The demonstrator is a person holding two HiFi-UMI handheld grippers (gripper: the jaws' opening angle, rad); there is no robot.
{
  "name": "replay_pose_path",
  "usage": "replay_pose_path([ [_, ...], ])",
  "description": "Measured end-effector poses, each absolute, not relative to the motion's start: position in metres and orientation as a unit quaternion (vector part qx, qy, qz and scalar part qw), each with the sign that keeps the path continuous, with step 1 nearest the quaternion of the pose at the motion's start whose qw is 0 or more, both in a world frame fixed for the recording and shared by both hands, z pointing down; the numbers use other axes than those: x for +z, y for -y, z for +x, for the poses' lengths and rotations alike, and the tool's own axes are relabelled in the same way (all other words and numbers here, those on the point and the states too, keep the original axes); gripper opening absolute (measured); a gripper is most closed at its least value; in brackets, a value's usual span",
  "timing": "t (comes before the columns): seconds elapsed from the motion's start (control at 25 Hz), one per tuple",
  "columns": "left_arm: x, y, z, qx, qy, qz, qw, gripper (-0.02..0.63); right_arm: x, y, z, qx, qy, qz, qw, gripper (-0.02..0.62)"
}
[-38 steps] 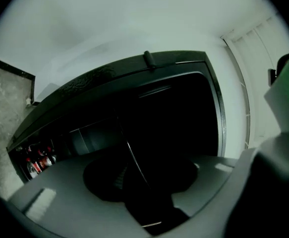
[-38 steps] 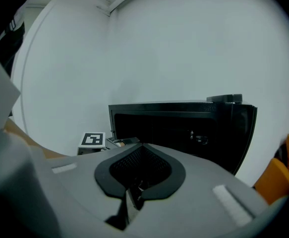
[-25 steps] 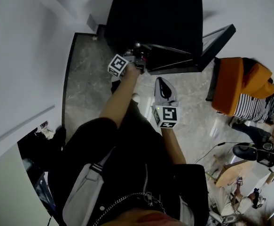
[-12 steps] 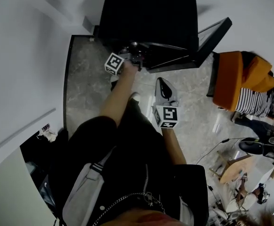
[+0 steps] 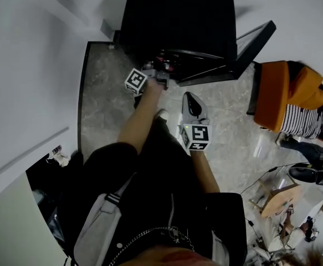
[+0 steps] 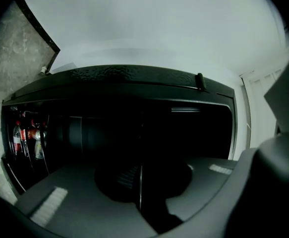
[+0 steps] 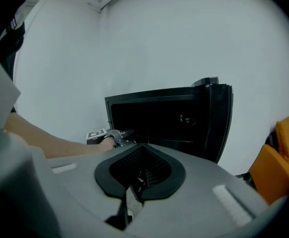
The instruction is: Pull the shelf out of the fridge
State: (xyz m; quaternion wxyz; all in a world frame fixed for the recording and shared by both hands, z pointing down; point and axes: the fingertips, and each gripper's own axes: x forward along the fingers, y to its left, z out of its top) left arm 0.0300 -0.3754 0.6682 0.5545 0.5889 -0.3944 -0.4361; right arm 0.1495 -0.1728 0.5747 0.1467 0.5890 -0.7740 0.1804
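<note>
Since a second ago almost nothing has shifted in the head view. The left gripper (image 6: 141, 192) sits at the mouth of the fridge (image 5: 178, 21), upper centre of frame, and the right gripper (image 7: 140, 177) hangs back mid-frame. One real change: the left fingers (image 6: 80, 207) have just closed from wide to narrow, then eased open a hair. We read them as pinching the edge of the shelf (image 6: 141, 175), which runs between them. The right fingers (image 7: 75, 182) are together with nothing in them.

Risks as we see them:
- It's a thin pinch on a thin edge. With a sharp tug the fingers could slide off, and that slight easing doesn't help.
- There's only one grab point. If it's off the shelf's middle, the pull could skew the shelf and jam it in the fridge.
- Nothing braces the fridge, and the right gripper is well clear of it. A stuck shelf could drag the whole box across the floor (image 5: 106, 93).
- We see bottles (image 6: 23, 138) at the far left of the left gripper view. We can't tell whether they rest on this shelf; if they do, a jerk tips them.
- The door (image 5: 255, 43) stands open at upper right and looks out of the way.

Of the shelf itself we see only a pale, thin, straight sliver, lower centre of the left gripper view, inside the dark opening. We can't tell whether it's glass or wire. It looks not yet drawn out.
</note>
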Motion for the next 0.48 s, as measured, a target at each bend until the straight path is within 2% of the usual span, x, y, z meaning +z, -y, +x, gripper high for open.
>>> replay_pose_path([
  [0.2,0.660,0.391,0.032,-0.448,0.367,0.594,0.558,0.081,0.577,0.175,0.147,0.181,0.773,0.588,0.155,0.002],
  [0.24,0.663,0.393,0.031,-0.440,0.374,0.593,0.561,0.080,0.577,0.176,0.147,0.180,0.773,0.588,0.154,0.002],
  [0.32,0.670,0.396,0.032,-0.423,0.392,0.588,0.567,0.028,0.575,0.177,0.148,0.176,0.774,0.589,0.152,0.002],
  [0.48,0.672,0.396,0.033,-0.415,0.400,0.586,0.570,0.023,0.577,0.177,0.155,0.179,0.770,0.593,0.150,0.002],
])
